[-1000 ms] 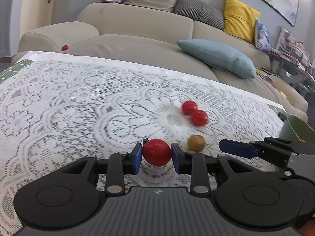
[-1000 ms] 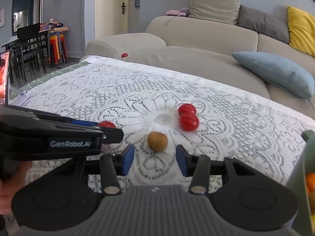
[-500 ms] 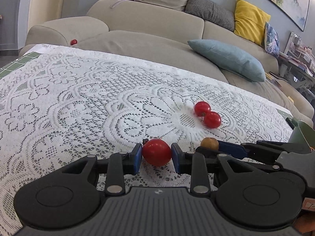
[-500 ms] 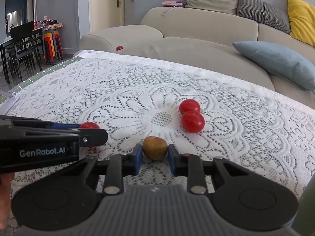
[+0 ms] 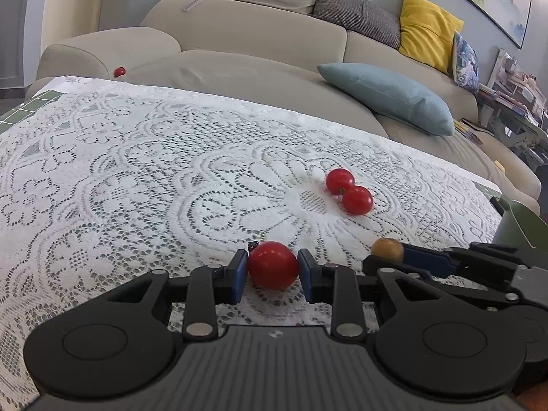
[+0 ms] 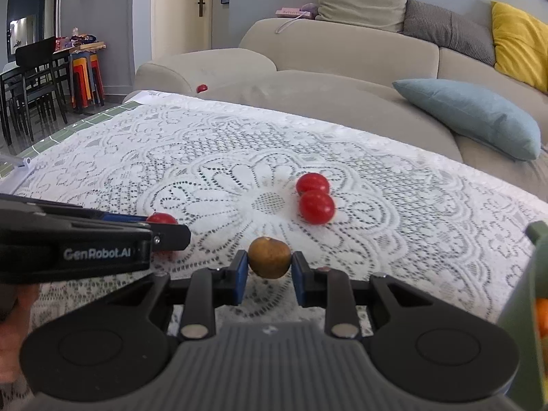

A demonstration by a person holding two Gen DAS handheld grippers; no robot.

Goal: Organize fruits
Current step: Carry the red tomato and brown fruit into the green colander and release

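Since a second ago the right gripper [image 6: 269,267] has closed in on the brown fruit [image 6: 269,257] and now pinches it; the left gripper [image 5: 273,272] keeps its squeeze on a red tomato [image 5: 272,265]. Both are small and round, so I reckon a quick lift could pop one loose and send it rolling across the lace-covered desk [image 5: 137,185]. Right of the right gripper sits the green bowl [image 6: 520,311], close enough to clip. Ahead, two tomatoes [image 6: 315,198] touch each other, with open lace beyond them, then the desk's far edge at the sofa [image 6: 342,68].
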